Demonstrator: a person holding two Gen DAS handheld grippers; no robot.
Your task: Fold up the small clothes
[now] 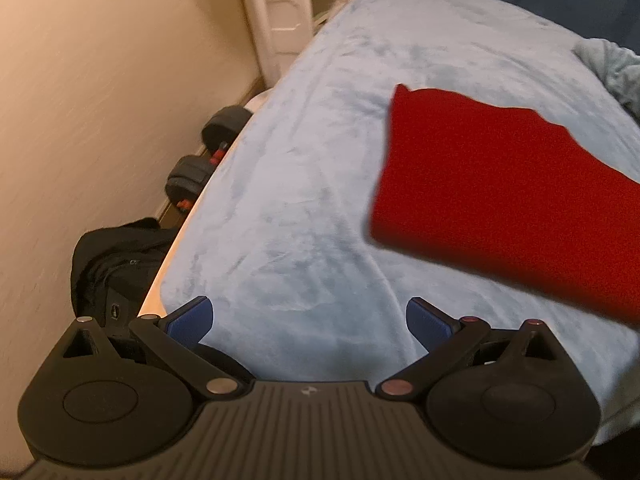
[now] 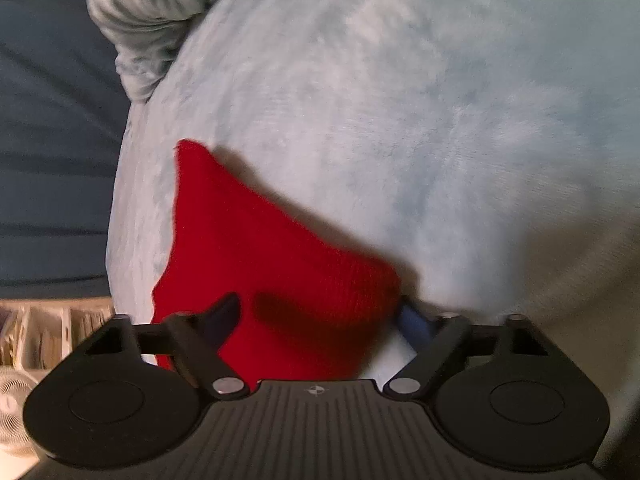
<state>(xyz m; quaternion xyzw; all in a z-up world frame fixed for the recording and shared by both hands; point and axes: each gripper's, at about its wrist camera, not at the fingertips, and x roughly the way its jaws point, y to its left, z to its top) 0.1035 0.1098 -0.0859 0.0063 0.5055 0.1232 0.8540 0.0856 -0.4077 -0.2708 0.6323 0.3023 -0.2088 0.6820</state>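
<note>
A red knitted cloth (image 1: 508, 184) lies folded on the light blue fleece blanket (image 1: 312, 152) that covers the bed. My left gripper (image 1: 310, 320) is open and empty, hovering over bare blanket to the left of the cloth. In the right wrist view the red cloth (image 2: 272, 256) lies between the wide-open fingers of my right gripper (image 2: 320, 316). Its left finger (image 2: 224, 312) rests over the cloth and the cloth's right edge hides part of the blue-padded right finger (image 2: 414, 322). The jaws are not closed on the cloth.
A bunched grey-green garment (image 2: 148, 20) lies at the blanket's far edge, also showing in the left wrist view (image 1: 612, 68). Beside the bed stand a beige wall (image 1: 100, 100), dumbbells (image 1: 200, 160), a black backpack (image 1: 116, 264) and a white shelf unit (image 1: 288, 12). A white fan (image 2: 16, 412) is low left.
</note>
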